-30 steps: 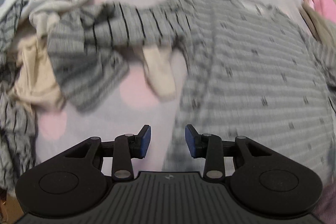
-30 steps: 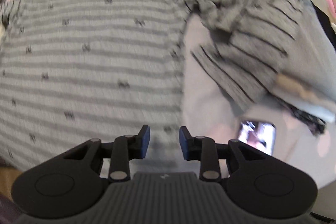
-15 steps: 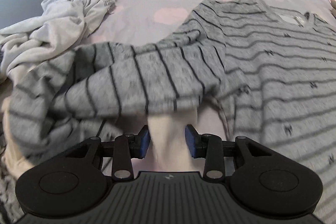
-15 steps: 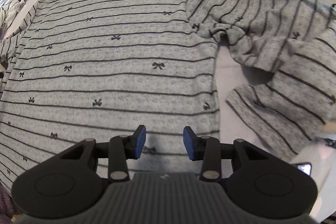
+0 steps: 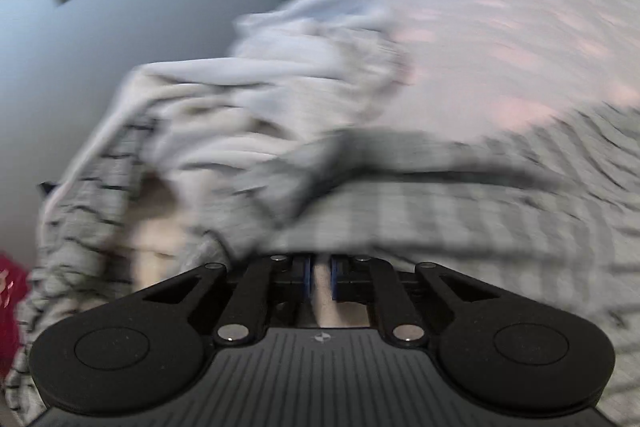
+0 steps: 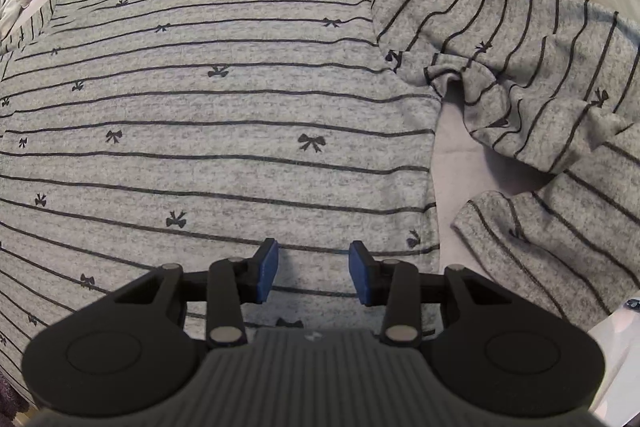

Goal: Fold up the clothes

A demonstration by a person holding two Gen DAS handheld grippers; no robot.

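Cloth, seemingly the sweater [image 6: 224, 131] sleeve, has just been pinched by the left gripper [image 5: 320, 277]; jaws of the right gripper [image 6: 313, 273] are held apart above the hem at lower centre.

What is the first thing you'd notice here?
A big grey striped top with little black bows lies spread flat on the bed, filling the right wrist view. The right gripper hangs open over its lower part. In the blurry left view, a crumpled pale pile of clothes sits at the bed's edge.

Soft, even light; the left wrist view is motion-blurred, the right sharp, both fisheye-bent at the edges.
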